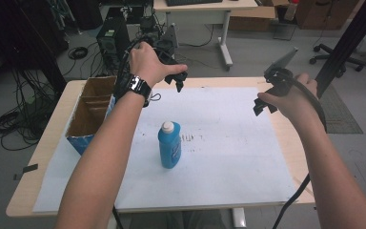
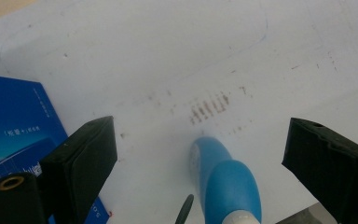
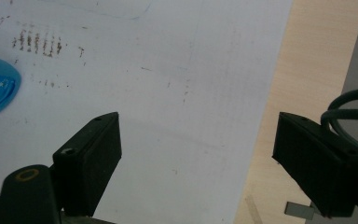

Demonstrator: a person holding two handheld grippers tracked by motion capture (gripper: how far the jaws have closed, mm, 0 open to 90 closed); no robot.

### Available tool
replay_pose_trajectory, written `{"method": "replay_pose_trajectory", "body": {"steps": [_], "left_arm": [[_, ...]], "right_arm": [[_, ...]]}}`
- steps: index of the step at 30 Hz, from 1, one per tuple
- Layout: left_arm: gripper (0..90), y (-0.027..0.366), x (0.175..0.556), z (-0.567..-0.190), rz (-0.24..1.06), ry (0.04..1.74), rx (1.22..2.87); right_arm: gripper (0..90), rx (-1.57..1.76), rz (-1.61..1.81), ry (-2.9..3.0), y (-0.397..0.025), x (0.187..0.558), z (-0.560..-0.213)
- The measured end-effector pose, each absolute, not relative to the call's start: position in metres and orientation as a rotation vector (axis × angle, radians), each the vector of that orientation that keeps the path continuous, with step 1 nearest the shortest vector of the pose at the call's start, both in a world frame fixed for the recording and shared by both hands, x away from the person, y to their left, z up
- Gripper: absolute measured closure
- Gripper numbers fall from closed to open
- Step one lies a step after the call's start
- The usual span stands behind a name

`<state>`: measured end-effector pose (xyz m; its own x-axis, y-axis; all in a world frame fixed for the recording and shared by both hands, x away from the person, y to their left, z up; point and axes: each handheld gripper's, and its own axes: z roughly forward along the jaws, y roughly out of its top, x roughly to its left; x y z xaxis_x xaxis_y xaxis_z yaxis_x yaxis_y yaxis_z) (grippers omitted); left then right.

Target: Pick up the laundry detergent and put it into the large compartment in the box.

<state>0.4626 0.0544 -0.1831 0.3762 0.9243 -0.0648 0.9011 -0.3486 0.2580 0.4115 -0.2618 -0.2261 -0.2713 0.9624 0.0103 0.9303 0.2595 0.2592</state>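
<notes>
I hold the left gripper (image 1: 177, 80) and right gripper (image 1: 262, 106) spread above the worktop (image 1: 228, 143), leaving the upright blue bottle (image 1: 169, 145) free for approach.

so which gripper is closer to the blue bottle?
Left. The left gripper is held up behind the blue bottle, jaws open toward it. The right gripper is up and farther off to its right, also open.
</notes>
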Motion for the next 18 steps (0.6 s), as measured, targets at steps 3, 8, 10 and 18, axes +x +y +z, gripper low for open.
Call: {"method": "replay_pose_trajectory", "body": {"steps": [3,8,10,18], "left_arm": [[10.0,0.054,0.462,-0.183,0.128,1.615,2.397],[10.0,0.051,0.46,-0.183,0.129,1.605,2.4],[10.0,0.051,0.458,-0.183,0.139,1.6,2.412],[10.1,0.048,0.449,-0.179,0.138,1.556,2.427]], "right_arm": [[15.1,1.803,0.32,2.372,-0.262,0.411,-0.227],[15.1,1.796,0.32,2.381,-0.261,0.411,-0.229],[15.1,1.805,0.318,2.379,-0.261,0.411,-0.229],[15.0,1.805,0.324,2.381,-0.263,0.41,-0.231]]}}
